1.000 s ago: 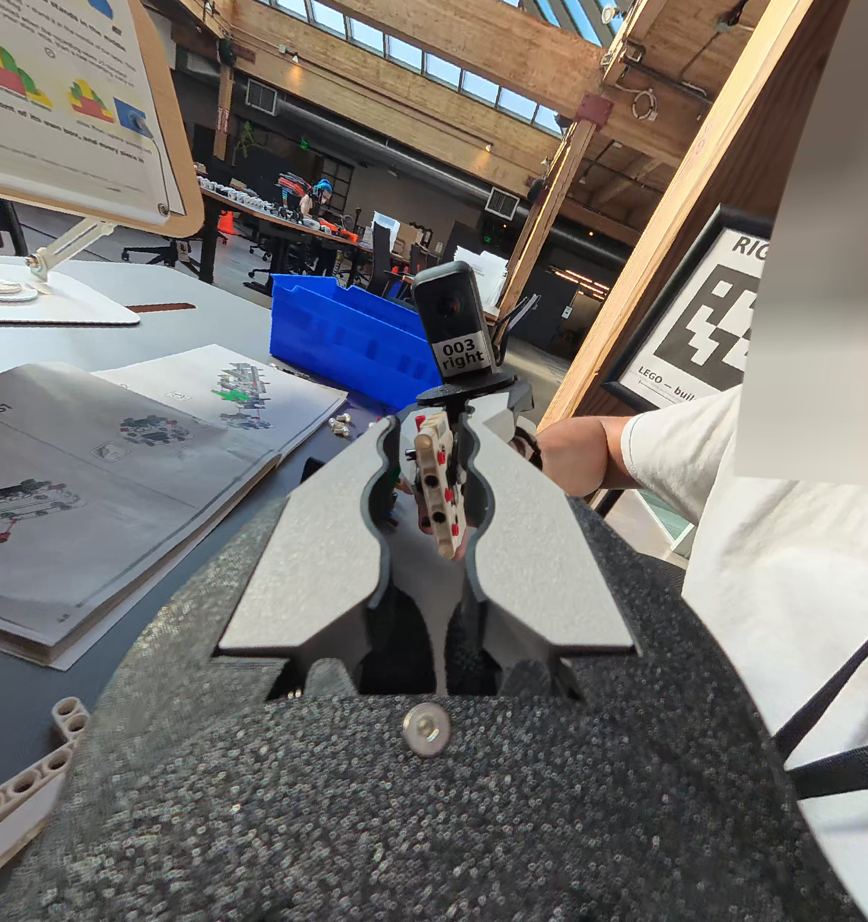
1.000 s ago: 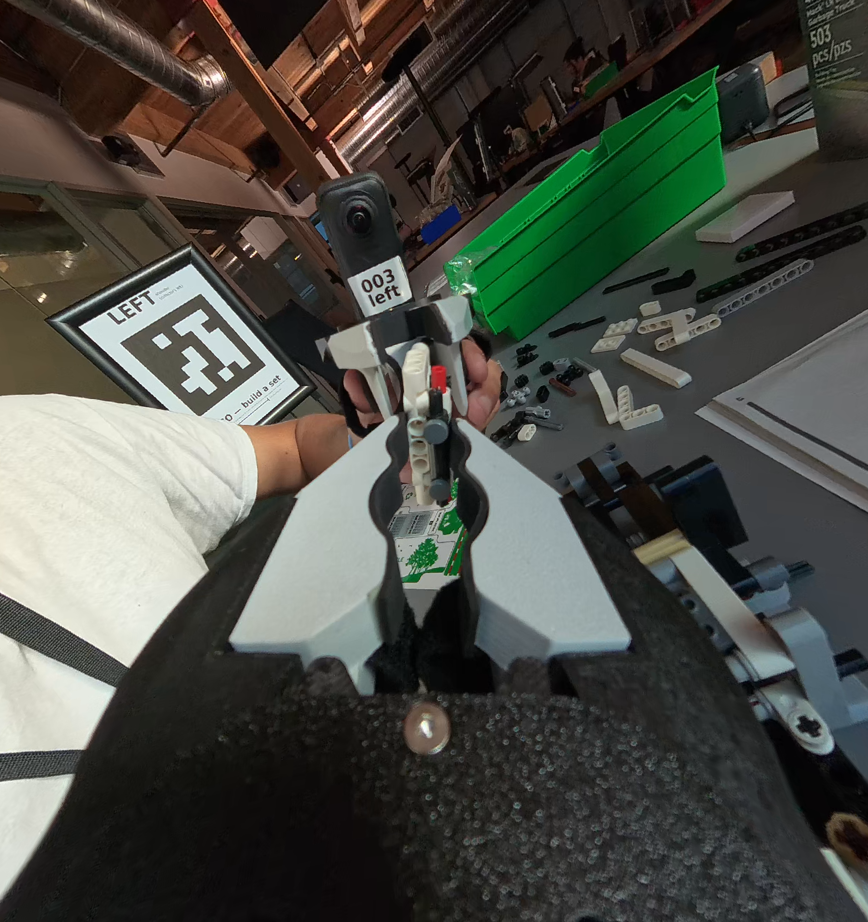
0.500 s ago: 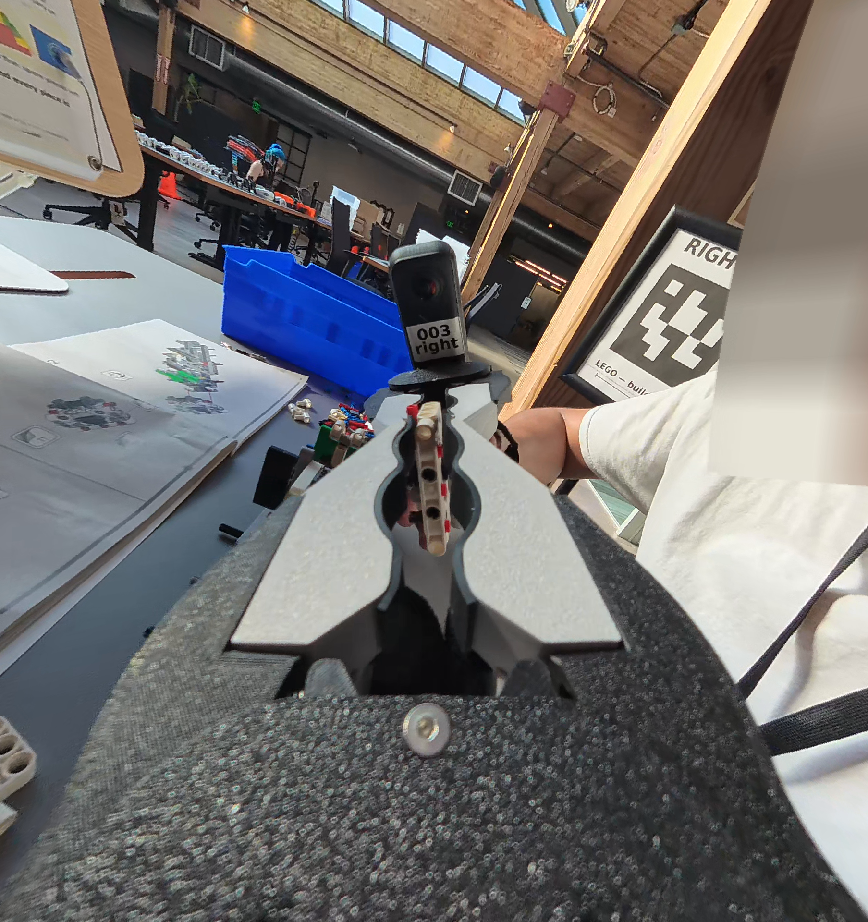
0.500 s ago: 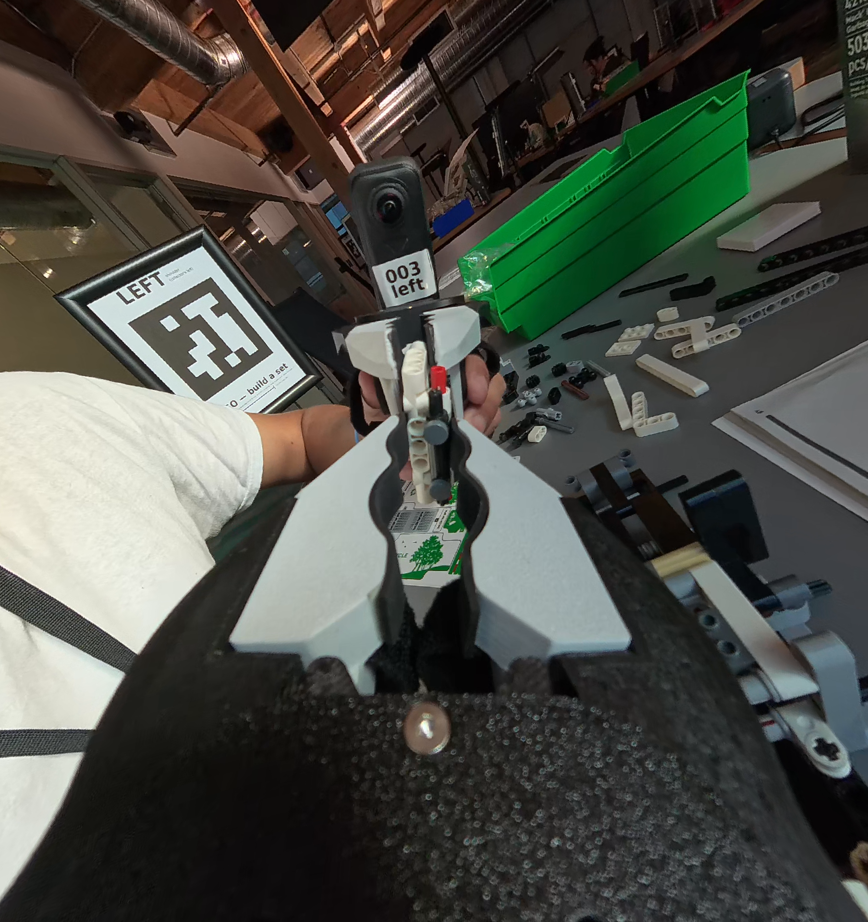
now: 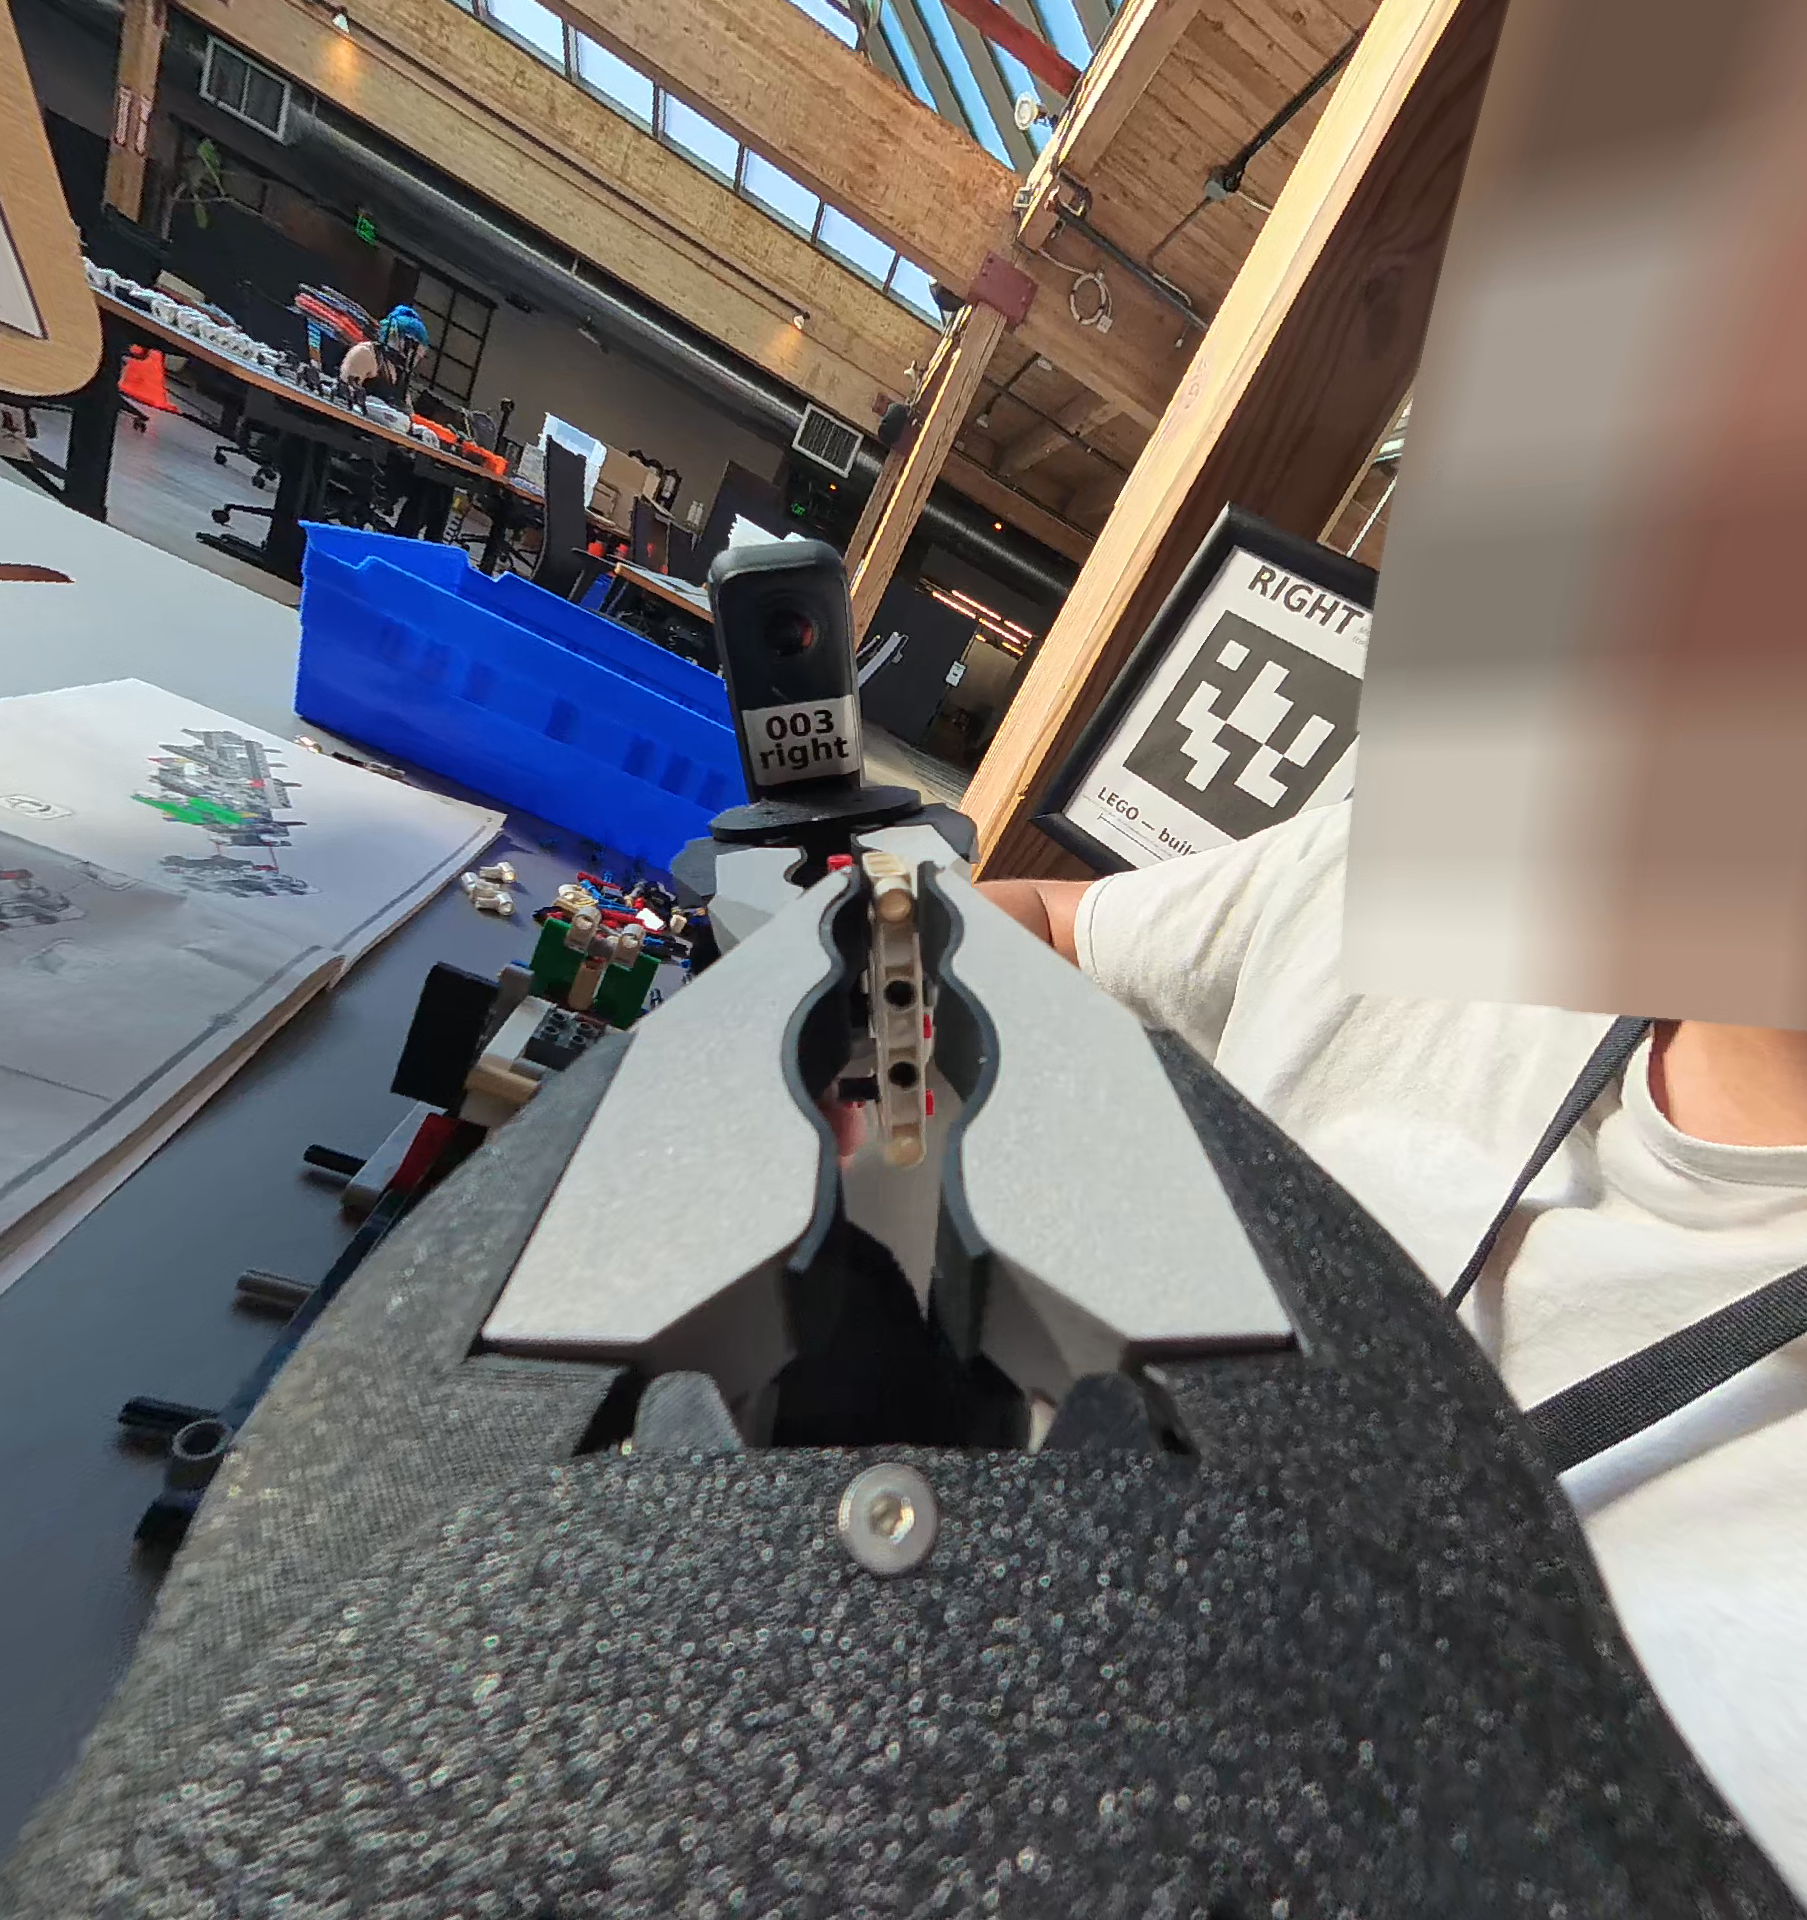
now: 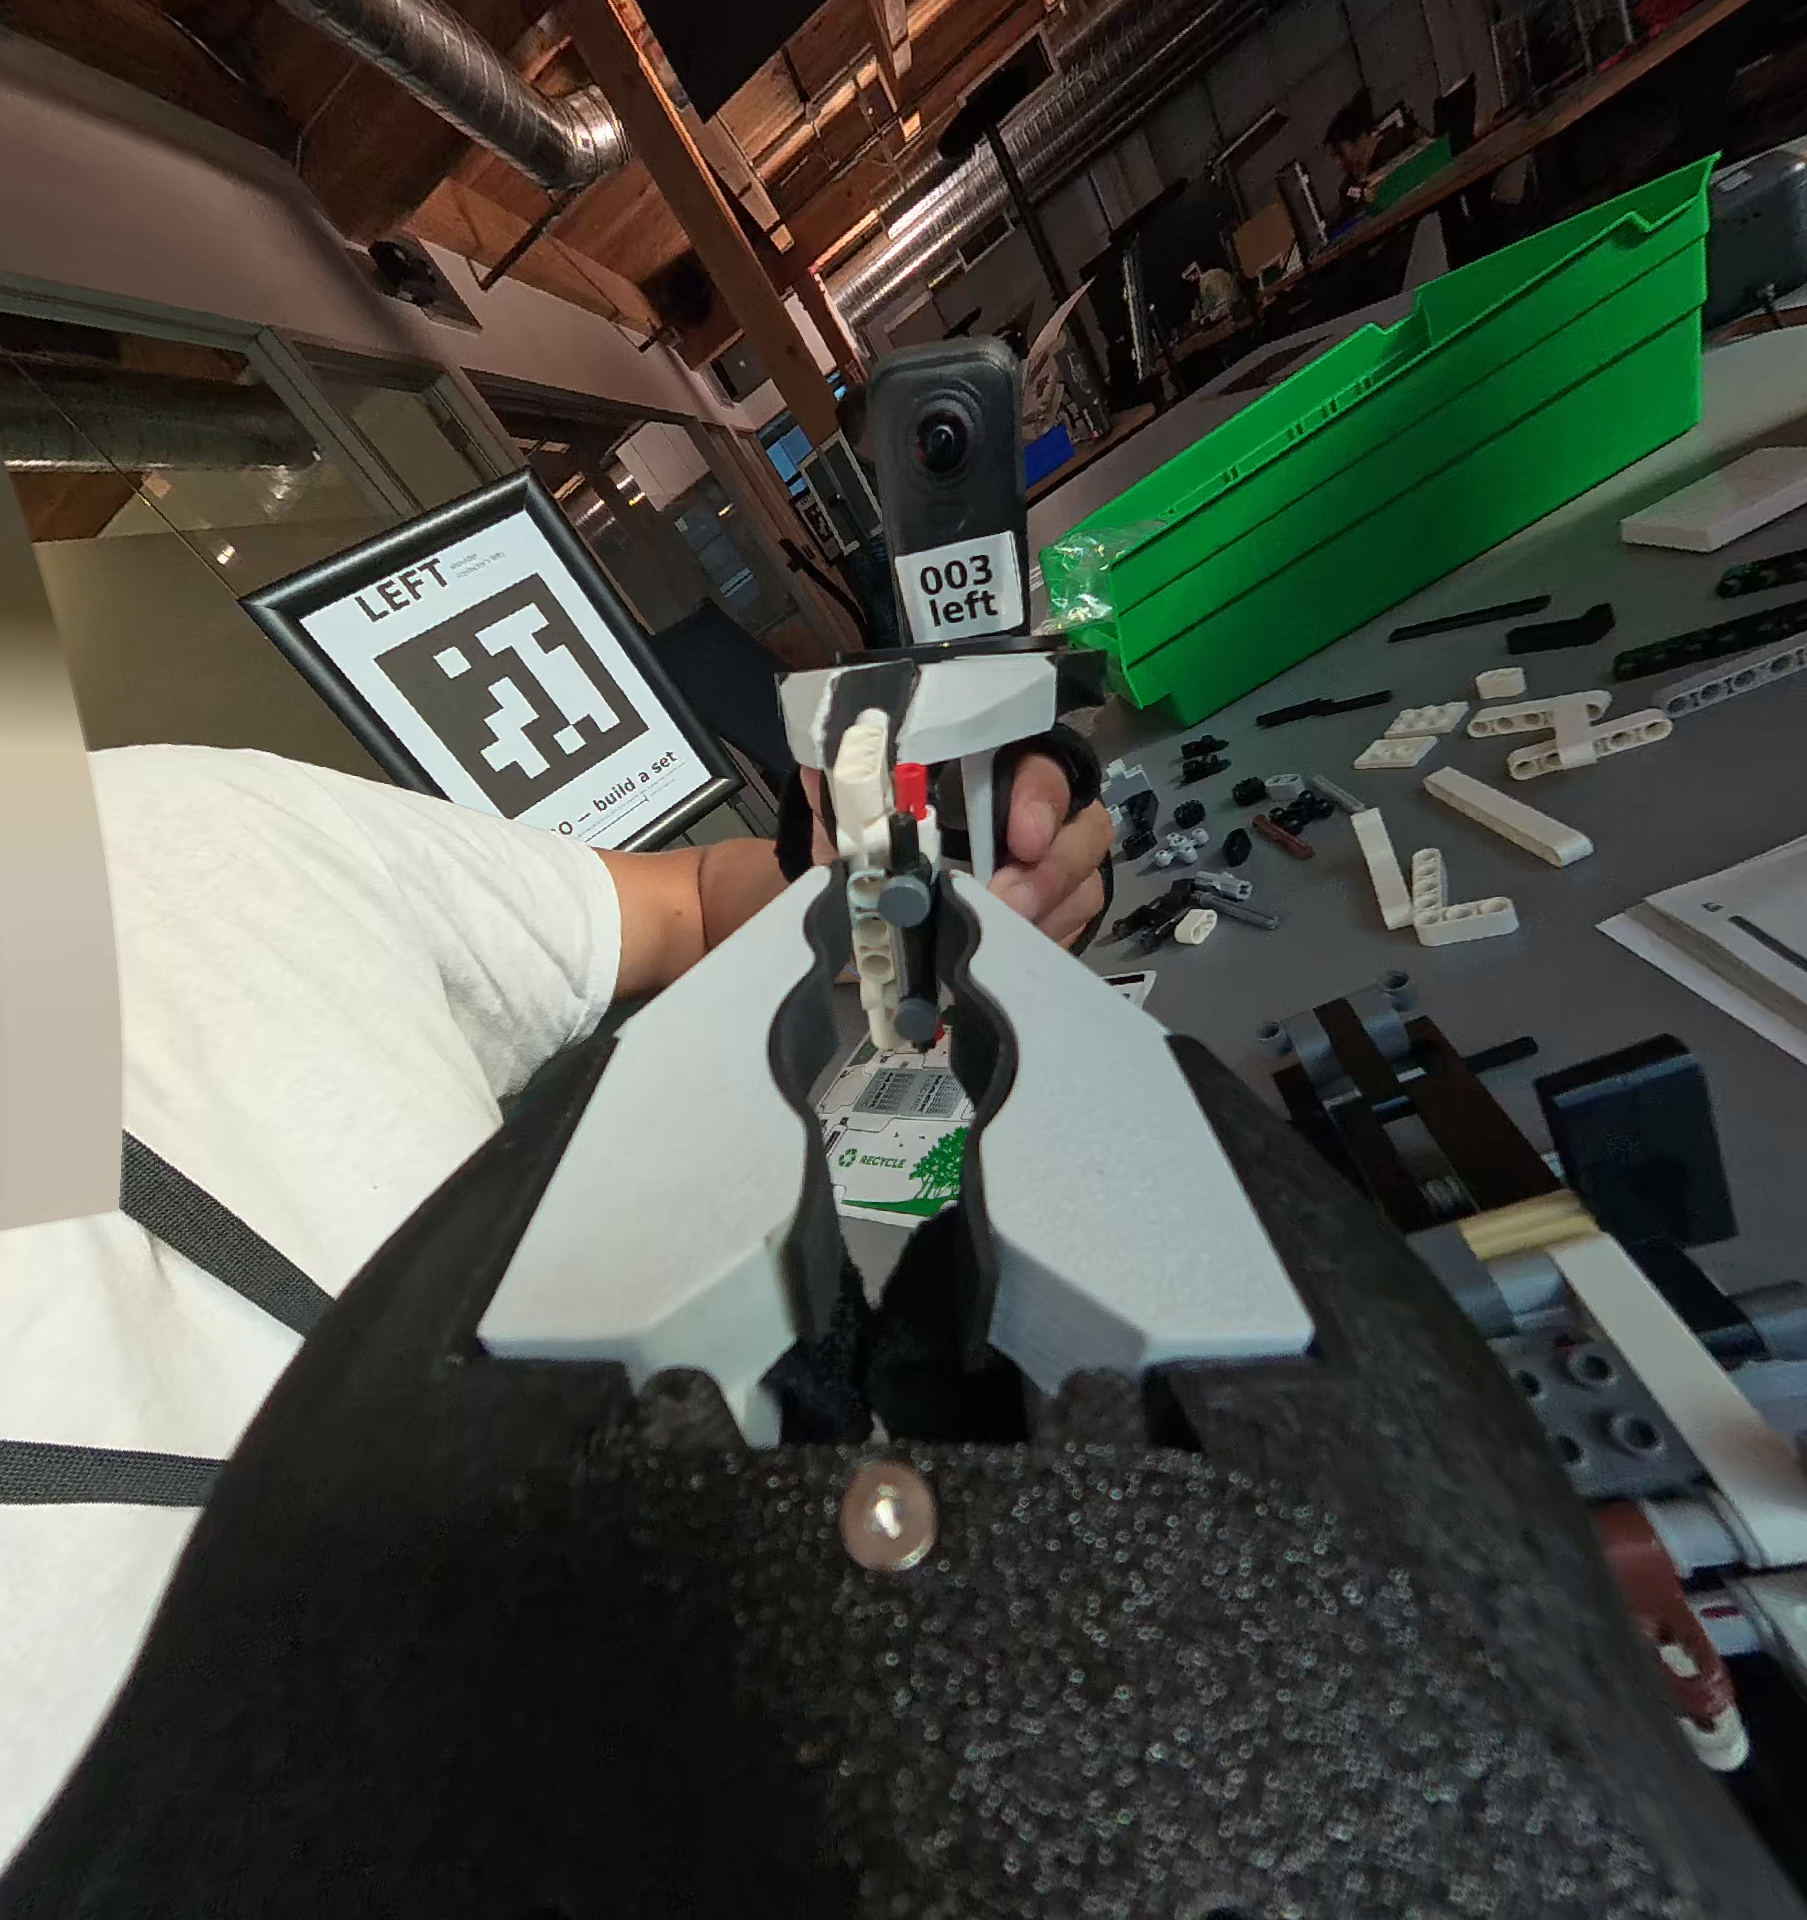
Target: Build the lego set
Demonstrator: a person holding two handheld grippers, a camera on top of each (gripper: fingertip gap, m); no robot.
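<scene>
The small toy-brick assembly point(image 5: 897, 1023), a white holed beam with red pins, stands upright between the fingertips of the left claw point(image 5: 891, 883), which is clenched on it above the dark bench point(image 5: 99, 1455); beyond it are the right claw's camera, a blue bin point(image 5: 483, 675), an open instruction booklet point(image 5: 151, 914) and loose bricks point(image 5: 608, 925). In the right wrist view the right claw point(image 6: 894, 883) grips the same assembly point(image 6: 888, 935) at its black and grey side, facing the left claw point(image 6: 878, 727), with a green bin point(image 6: 1398, 520) and scattered white beams point(image 6: 1450, 883) to the right.
</scene>
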